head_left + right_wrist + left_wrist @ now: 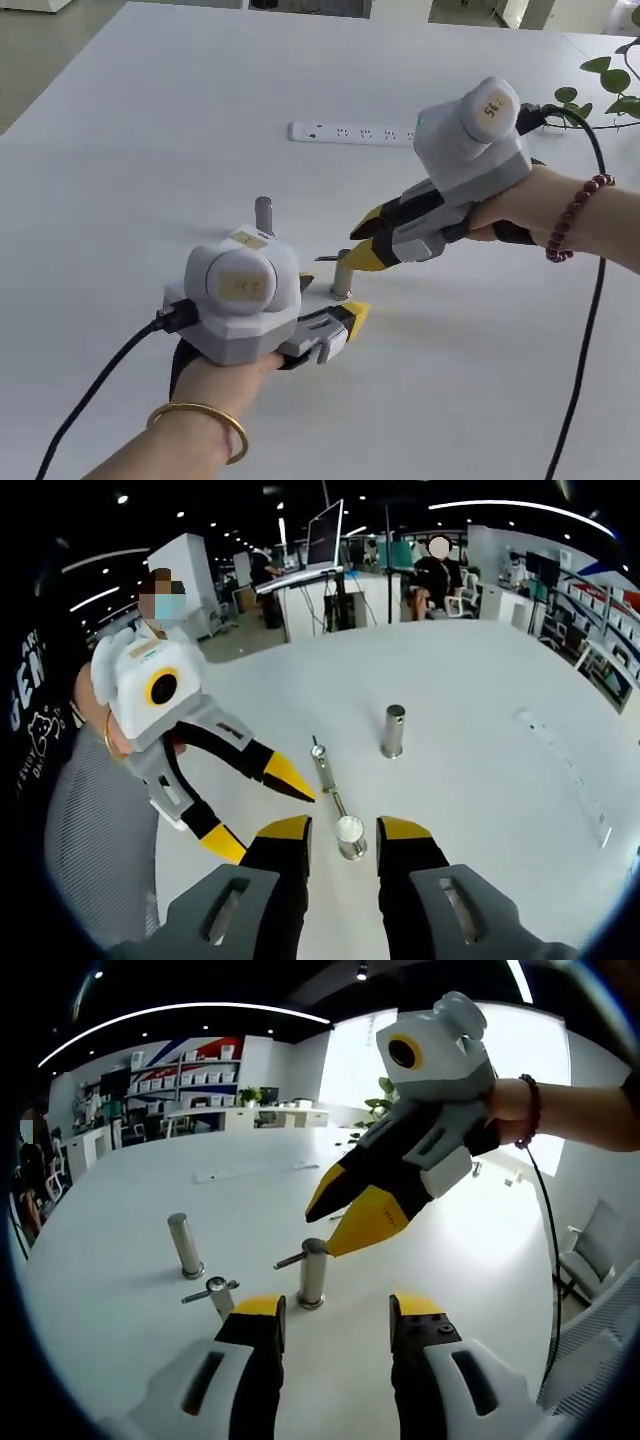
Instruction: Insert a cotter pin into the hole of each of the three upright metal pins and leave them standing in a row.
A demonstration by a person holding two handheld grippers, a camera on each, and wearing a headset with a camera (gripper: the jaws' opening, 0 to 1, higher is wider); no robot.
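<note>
Three upright metal pins stand on the white table (pixel 150 150). The nearest pin (pixel 342 277) (pixel 313 1273) (pixel 350 837) carries a cotter pin (pixel 325 258) (pixel 289 1258) that sticks out sideways. My right gripper (pixel 352 248) (pixel 320 1232) (pixel 345 830) is open, its yellow tips on either side of this pin's top. My left gripper (pixel 332 298) (pixel 335 1310) is open too, just short of the pin's base. A second pin (pixel 218 1295) (pixel 322 766), also with a cotter pin through it, stands by the left jaw. The third pin (pixel 264 214) (pixel 185 1245) (pixel 393 730) is bare.
A white power strip (pixel 350 132) (pixel 255 1171) lies farther back on the table. A plant (pixel 608 85) hangs over the far right corner. Black cables (pixel 590 330) trail from both grippers. A person sits at a far desk (pixel 435 575).
</note>
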